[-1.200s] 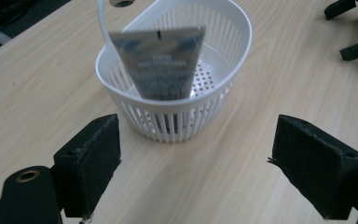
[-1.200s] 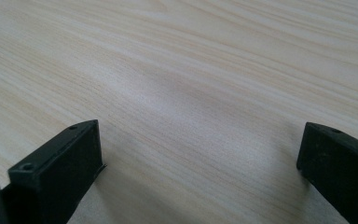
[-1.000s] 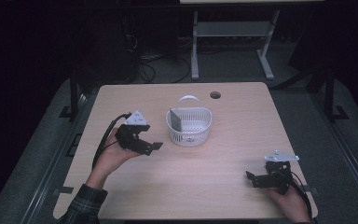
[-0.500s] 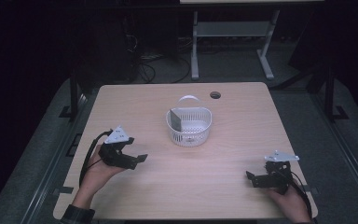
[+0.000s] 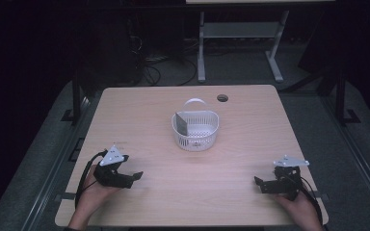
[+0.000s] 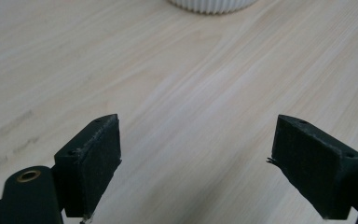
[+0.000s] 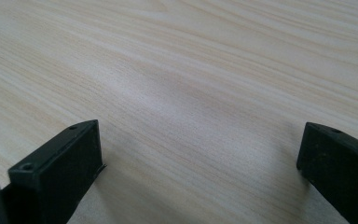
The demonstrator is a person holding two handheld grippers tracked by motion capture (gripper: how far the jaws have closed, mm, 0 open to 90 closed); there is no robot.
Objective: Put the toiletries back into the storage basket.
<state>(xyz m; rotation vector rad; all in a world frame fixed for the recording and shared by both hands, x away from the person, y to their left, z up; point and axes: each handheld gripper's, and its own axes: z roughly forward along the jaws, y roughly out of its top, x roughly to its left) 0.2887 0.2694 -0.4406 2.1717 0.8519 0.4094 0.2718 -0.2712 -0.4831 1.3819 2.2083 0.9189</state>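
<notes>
A white slatted basket (image 5: 195, 129) sits mid-table, toward the far edge, with a grey flat piece (image 5: 181, 123) leaning inside. It looks like light, stiff plastic, likely to skid if nudged; the rim or the hoop handle seems the best hold. The left gripper (image 5: 134, 177) and right gripper (image 5: 259, 183) rest at the near corners, the 2 pairs of jaws wide apart and empty.

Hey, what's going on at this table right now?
A person sits at a wooden table with tongs in each hand. The left tongs and right tongs both rest low near the table's front corners, jaws open and holding nothing. A white basket stands mid-table with a grey flat piece leaning inside it. Nothing is being handled at this moment.
</notes>
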